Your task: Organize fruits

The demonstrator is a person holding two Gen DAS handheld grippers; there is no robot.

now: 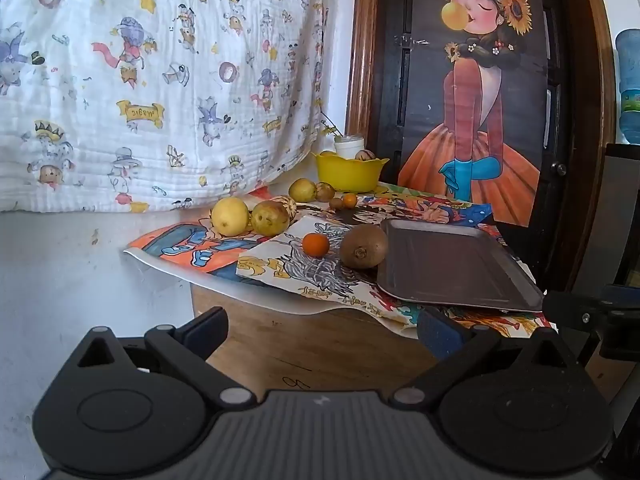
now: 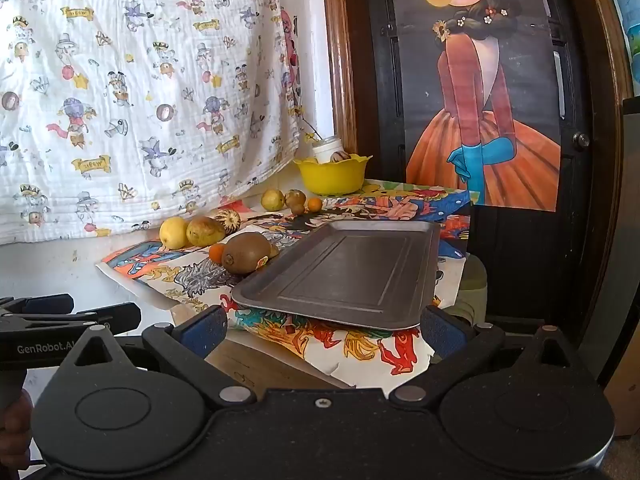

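Several fruits lie on a small table covered with cartoon-print paper (image 1: pixel 224 256). A kiwi (image 1: pixel 363 246) and a small orange (image 1: pixel 315 244) sit just left of an empty dark metal tray (image 1: pixel 456 264). Farther left are a yellow lemon (image 1: pixel 229 216), a blotched yellow fruit (image 1: pixel 270 218) and a striped fruit (image 1: pixel 285 202). A yellow bowl (image 1: pixel 348 173) at the back holds fruit. My left gripper (image 1: pixel 322 330) hangs open before the table's front edge, holding nothing. My right gripper (image 2: pixel 324 330) is open too, near the tray's (image 2: pixel 344 276) front rim, with the kiwi (image 2: pixel 246 253) beyond.
More small fruits (image 1: pixel 320 192) lie in front of the bowl. A white jar (image 1: pixel 349 145) stands behind it. A patterned cloth (image 1: pixel 152 80) hangs at the left, a dark door with a poster (image 1: pixel 476 112) rises behind the table. The left gripper's body (image 2: pixel 48 328) shows at the right wrist view's left edge.
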